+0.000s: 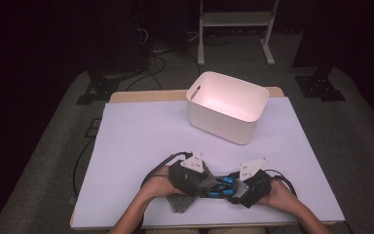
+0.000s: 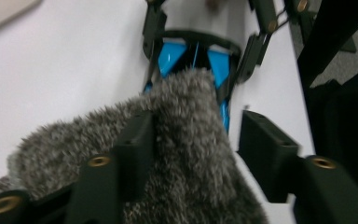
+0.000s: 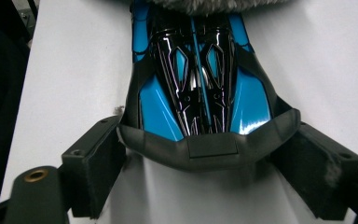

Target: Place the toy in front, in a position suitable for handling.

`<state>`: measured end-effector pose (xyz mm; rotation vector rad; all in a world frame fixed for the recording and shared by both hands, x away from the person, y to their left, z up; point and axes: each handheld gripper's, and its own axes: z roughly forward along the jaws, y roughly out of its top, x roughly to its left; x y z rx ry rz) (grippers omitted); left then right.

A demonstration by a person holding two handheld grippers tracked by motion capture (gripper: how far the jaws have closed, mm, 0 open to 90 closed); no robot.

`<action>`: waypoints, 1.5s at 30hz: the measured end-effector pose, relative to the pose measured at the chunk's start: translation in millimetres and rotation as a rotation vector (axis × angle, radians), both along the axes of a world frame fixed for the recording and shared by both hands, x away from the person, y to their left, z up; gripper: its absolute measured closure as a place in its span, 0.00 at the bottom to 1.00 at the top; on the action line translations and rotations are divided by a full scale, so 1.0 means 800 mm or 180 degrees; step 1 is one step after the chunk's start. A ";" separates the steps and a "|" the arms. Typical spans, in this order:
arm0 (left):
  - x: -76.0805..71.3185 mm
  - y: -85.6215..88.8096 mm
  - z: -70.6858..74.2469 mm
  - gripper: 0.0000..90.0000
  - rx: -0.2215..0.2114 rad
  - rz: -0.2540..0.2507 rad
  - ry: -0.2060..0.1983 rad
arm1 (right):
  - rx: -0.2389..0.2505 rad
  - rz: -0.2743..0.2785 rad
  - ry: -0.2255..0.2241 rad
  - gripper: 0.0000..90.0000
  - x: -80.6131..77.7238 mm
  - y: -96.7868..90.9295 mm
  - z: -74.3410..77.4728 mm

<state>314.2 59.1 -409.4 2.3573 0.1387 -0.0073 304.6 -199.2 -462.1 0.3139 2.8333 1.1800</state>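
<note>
Down near the front edge of the desk point(image 1: 126, 146), both forearms entering from below, hands close together and turned toward each other. Left gripper point(image 1: 200, 181) angled inward over a grey furry cloth point(image 2: 186, 140), fingers point(image 2: 137, 144) parted and unclenched: one lying on top of the fur, the other standing clear of it over bare desk, so no squeeze on the cloth. Right gripper point(image 3: 200, 158) facing the left one, fingers point(image 3: 95, 163) set at either side of the dark rear bar of a blue-and-black toy car point(image 3: 198, 93); whether pressing or merely flanking, cannot tell. Car lying flat between the two hands, its far end tucked under the cloth, cloth draped over it and spilling toward the front edge. Little room left between cloth and front edge. Wide bare surface open to the left and ahead. White bin point(image 1: 226, 105) standing well apart at the far edge, right of centre.
</note>
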 end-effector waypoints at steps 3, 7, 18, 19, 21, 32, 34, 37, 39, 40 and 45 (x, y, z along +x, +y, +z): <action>0.000 0.005 0.012 0.39 -0.0005 0.0054 -0.0038 | -0.0004 0.0006 -0.0009 0.18 0.000 0.000 0.000; 0.009 0.012 0.012 0.32 0.0039 0.0261 0.0046 | 0.0010 0.0003 0.0008 0.18 0.000 0.000 0.000; 0.010 0.015 -0.012 0.79 0.0069 0.0149 0.0148 | -0.0138 0.0109 -0.0064 0.25 0.001 0.006 0.006; 0.010 0.014 -0.011 0.80 0.0070 0.0140 0.0127 | -0.0144 0.0116 -0.0074 0.26 0.001 0.006 0.006; 0.008 0.011 -0.009 0.80 0.0077 0.0101 0.0102 | -0.0157 0.0140 -0.0090 0.26 0.002 0.007 0.007; 0.005 -0.007 -0.006 0.80 -0.0042 -0.0052 0.0167 | -0.0134 0.0161 -0.0087 0.27 0.004 0.008 0.006; 0.005 0.000 -0.007 0.80 -0.0020 -0.0031 0.0185 | -0.0130 0.0165 -0.0086 0.27 0.004 0.008 0.006; 0.003 0.018 -0.009 0.80 0.0076 0.0051 0.0172 | -0.0125 0.0163 -0.0083 0.27 0.004 0.008 0.005; 0.003 0.033 -0.012 0.80 0.0110 0.0138 0.0185 | -0.0115 0.0164 -0.0085 0.27 0.004 0.007 0.005; 0.003 0.041 -0.013 0.80 0.0114 0.0192 0.0196 | -0.0112 0.0167 -0.0086 0.27 0.004 0.007 0.005; 0.005 0.056 -0.015 0.81 0.0133 0.0286 0.0204 | -0.0086 0.0178 -0.0079 0.27 0.005 0.007 0.004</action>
